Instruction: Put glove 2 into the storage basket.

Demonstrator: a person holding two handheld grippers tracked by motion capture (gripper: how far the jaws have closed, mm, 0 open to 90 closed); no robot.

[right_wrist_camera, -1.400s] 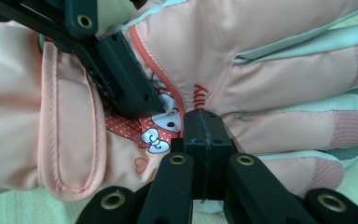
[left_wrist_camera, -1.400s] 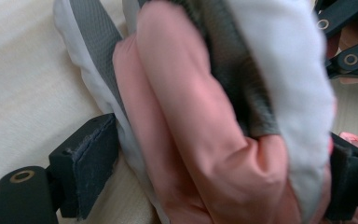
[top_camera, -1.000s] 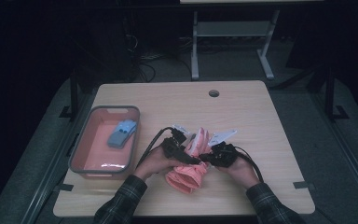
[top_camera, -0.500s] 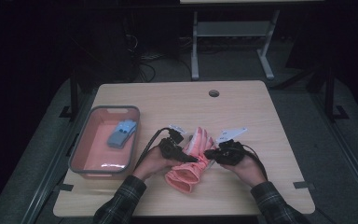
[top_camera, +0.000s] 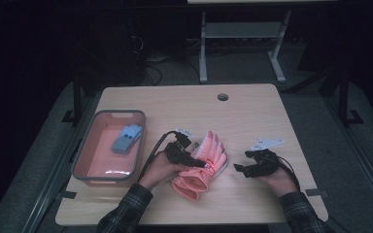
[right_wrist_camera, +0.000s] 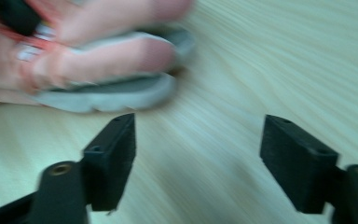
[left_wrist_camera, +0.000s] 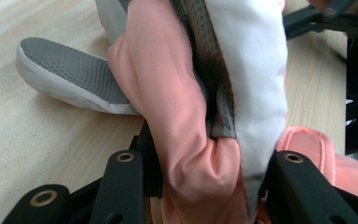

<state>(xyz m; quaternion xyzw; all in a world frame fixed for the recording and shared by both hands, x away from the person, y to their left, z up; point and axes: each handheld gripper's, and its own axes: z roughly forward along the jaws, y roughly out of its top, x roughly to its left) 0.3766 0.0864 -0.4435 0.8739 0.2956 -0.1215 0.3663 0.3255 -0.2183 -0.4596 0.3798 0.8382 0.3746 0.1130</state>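
A pink glove (top_camera: 200,167) with grey and white finger pads lies on the wooden table (top_camera: 184,104), a little below the middle. My left gripper (top_camera: 200,164) is shut on the glove (left_wrist_camera: 191,140); bunched pink and white fabric is squeezed between its jaws. My right gripper (top_camera: 239,169) stands open to the right of the glove, apart from it, with bare table between its jaws. In the right gripper view (right_wrist_camera: 198,158) the glove's fingertips (right_wrist_camera: 112,70) lie ahead at upper left.
A grey bin (top_camera: 80,158) with a pink floor sits at the table's left; a blue object (top_camera: 126,138) lies in it. A round grommet hole (top_camera: 222,96) is near the far edge. A white frame (top_camera: 243,43) stands on the floor beyond.
My right gripper has let go of the glove and drawn away to the right, open. The left gripper still holds the glove in about the same place.
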